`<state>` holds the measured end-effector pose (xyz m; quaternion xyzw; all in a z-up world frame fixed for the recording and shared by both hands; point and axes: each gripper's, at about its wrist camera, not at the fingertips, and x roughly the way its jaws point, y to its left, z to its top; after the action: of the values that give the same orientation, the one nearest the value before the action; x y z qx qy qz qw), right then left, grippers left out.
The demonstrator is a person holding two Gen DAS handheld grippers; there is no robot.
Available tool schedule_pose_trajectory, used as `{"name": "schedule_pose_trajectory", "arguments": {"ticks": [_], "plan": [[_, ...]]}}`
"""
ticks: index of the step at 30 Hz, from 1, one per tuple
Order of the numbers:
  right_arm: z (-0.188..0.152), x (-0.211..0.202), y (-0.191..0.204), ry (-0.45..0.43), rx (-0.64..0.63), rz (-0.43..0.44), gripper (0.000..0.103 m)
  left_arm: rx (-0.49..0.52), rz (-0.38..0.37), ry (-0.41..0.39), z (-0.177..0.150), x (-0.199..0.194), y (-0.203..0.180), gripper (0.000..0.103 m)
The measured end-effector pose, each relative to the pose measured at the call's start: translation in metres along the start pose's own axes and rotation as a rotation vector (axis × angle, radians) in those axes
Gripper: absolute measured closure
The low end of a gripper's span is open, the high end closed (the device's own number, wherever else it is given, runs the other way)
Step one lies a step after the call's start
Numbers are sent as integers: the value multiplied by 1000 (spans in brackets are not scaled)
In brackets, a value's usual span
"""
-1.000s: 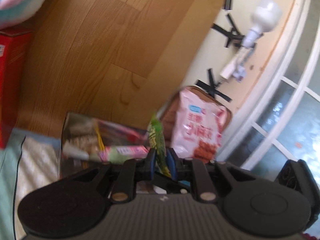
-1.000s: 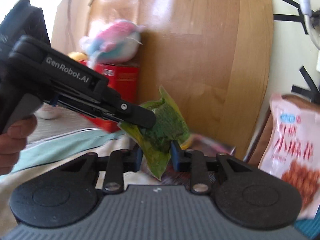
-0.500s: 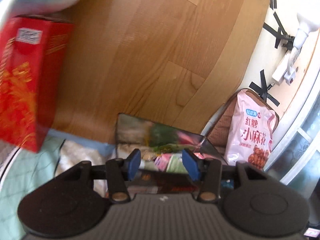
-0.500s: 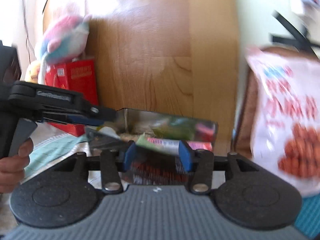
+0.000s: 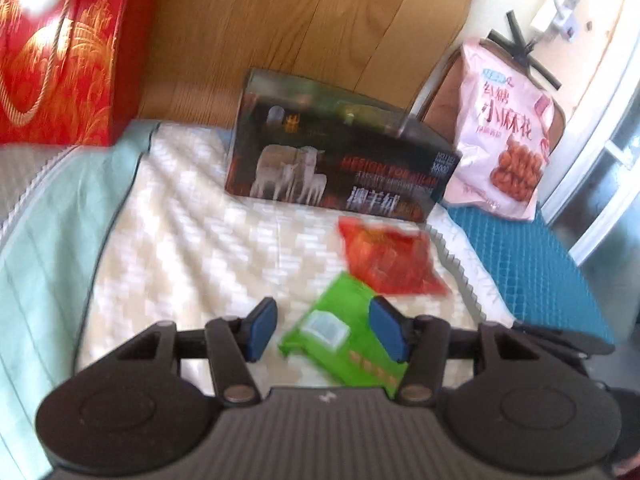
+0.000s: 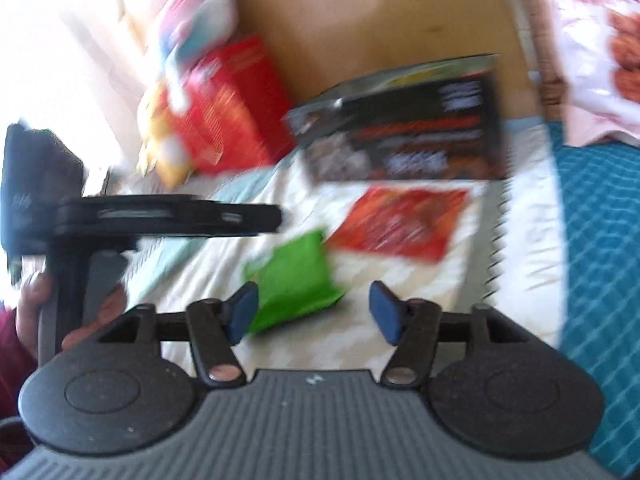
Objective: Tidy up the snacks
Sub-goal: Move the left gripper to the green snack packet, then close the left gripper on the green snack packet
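1. Gone from both grippers is the dark-green packet they pinched together a second ago; both views now look down on the bed instead of at the headboard.
2. Left gripper (image 5: 324, 330): jaws part-way apart and opening. The green packet (image 5: 344, 340) lies on the bed under and between the blue pads, but they do not press on it.
3. Right gripper (image 6: 314, 314): jaws a bit wider and also opening. In its view the green packet (image 6: 294, 282) lies just beyond the left pad (image 6: 242, 312), and nothing is gripped.
4. Landmark: the dark box (image 5: 340, 164), open at the top, standing on the patterned quilt (image 5: 200, 240) against the wooden headboard (image 5: 312, 16).
5. Red packet (image 5: 390, 260): flat on the quilt just in front of the box, toward its right end.
6. Green packet: in front of the red packet, farther from the box; their corners look to meet, though blur makes this uncertain.
7. Pink bag (image 5: 504, 132): upright to the right of the box, close to its right end.
8. Red gift box (image 5: 60, 52): left of the box, apart from it, against the headboard.
9. Plush toy (image 6: 196, 20): above the red gift box in the right view, badly blurred.
10. Hand (image 6: 36, 312): in the right view, on the left gripper's handle, left of the box.
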<state>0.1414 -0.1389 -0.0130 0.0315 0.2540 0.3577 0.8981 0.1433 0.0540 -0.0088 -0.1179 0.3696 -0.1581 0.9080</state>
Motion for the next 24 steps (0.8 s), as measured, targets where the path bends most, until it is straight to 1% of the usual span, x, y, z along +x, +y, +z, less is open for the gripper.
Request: {"name": "schedule_pose_trajectory", "arguments": {"ticks": [1, 2, 4, 8, 10, 13, 15, 17, 20, 22, 24], "plan": [[-2, 1, 10, 10, -45, -13, 38, -3, -15, 11, -3, -4, -2, 57], [-7, 0, 18, 18, -78, -11, 38, 0, -28, 18, -8, -8, -5, 63], [-15, -2, 33, 32, -124, 14, 37, -4, -48, 24, -20, -18, -9, 63], [-38, -18, 52, 24, -230, -30, 37, -4, -41, 9, -46, -39, -19, 64], [-45, -29, 53, 22, -220, -24, 37, -13, -40, 7, -56, -47, -22, 64], [-47, -38, 49, 23, -177, -18, 38, -44, -44, 17, -62, -57, -21, 64], [-48, -46, 50, 22, -161, -23, 38, -63, -55, 14, -64, -66, -20, 59], [-50, -50, 52, 8, -162, -19, 38, -71, -61, -8, -66, -76, -19, 47], [-54, -56, 52, -16, -156, -42, 38, -53, -21, -35, -60, -81, -20, 45], [-50, -52, 51, -21, -147, -74, 38, -57, -20, -33, -52, -75, -19, 45], [-46, -45, 52, -39, -170, -91, 38, -52, -9, -32, -45, -66, -22, 45]]}}
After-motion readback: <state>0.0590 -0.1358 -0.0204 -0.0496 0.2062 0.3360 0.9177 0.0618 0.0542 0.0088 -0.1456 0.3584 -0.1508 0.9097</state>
